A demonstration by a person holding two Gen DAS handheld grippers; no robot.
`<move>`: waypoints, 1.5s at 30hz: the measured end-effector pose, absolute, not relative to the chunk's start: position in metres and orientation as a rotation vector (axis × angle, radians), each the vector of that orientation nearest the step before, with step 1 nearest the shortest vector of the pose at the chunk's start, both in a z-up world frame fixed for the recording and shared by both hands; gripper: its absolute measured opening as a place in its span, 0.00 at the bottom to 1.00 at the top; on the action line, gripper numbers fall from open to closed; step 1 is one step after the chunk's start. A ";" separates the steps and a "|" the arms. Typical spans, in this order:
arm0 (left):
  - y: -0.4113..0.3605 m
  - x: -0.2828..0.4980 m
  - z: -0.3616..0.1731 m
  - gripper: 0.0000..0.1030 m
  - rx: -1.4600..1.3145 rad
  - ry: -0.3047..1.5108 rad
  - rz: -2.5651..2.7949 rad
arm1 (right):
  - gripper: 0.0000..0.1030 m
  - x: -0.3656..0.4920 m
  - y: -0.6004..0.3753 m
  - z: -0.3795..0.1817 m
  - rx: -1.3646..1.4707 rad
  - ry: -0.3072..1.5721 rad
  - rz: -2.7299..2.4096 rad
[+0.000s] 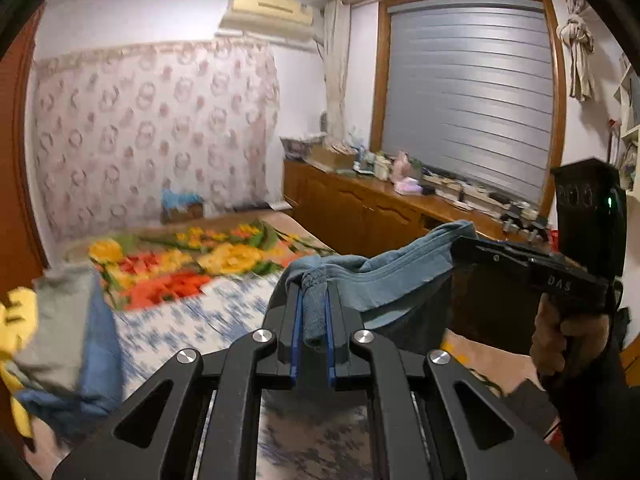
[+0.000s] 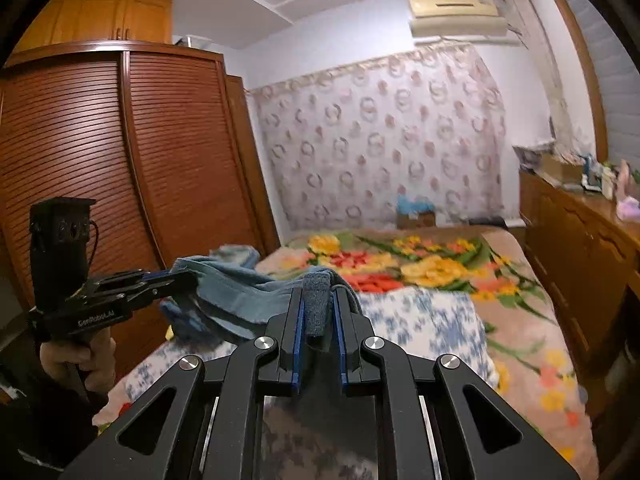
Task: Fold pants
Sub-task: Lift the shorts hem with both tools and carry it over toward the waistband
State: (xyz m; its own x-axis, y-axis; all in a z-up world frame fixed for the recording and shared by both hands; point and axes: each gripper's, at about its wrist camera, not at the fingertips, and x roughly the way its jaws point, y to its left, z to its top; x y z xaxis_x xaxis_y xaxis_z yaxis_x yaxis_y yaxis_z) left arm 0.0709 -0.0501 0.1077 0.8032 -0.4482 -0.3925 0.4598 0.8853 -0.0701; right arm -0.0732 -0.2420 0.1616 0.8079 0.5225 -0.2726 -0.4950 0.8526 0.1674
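Note:
The blue-grey pants (image 1: 380, 276) hang in the air above the bed, stretched between both grippers. My left gripper (image 1: 314, 300) is shut on one bunched edge of the pants. My right gripper (image 2: 318, 300) is shut on another bunched edge of the pants (image 2: 240, 292). In the left wrist view the right gripper (image 1: 460, 246) comes in from the right, held by a hand. In the right wrist view the left gripper (image 2: 184, 278) comes in from the left, also hand-held. The lower part of the pants is hidden behind the gripper bodies.
A bed with a floral blanket (image 1: 192, 264) and a blue-white sheet (image 2: 420, 316) lies below. Other clothes (image 1: 60, 332) lie piled at the left. A wooden cabinet (image 1: 360, 208) with clutter stands at the right, and a wardrobe (image 2: 120, 160) at the left.

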 end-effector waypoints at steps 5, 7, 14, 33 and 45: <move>-0.033 0.119 0.111 0.10 0.060 0.414 -0.392 | 0.13 -0.017 -0.221 0.170 0.053 0.345 0.551; -0.027 0.141 0.113 0.10 0.068 0.411 -0.356 | 0.13 0.015 -0.212 0.173 0.046 0.358 0.549; -0.007 0.170 0.122 0.10 0.117 0.386 -0.266 | 0.13 0.085 -0.179 0.184 0.048 0.356 0.548; -0.005 0.086 -0.061 0.10 0.049 0.718 -0.315 | 0.13 0.061 -0.162 0.020 0.032 0.700 0.588; -0.010 0.046 -0.084 0.10 0.032 0.769 -0.329 | 0.13 0.042 -0.165 0.013 0.018 0.734 0.575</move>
State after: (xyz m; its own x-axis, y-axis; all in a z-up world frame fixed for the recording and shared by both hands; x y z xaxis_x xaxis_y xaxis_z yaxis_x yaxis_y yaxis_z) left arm 0.0458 -0.0102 -0.0838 0.6703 -0.2809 -0.6869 0.3038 0.9483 -0.0913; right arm 0.0420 -0.1651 0.0132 0.5963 0.5011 -0.6271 -0.4886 0.8464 0.2117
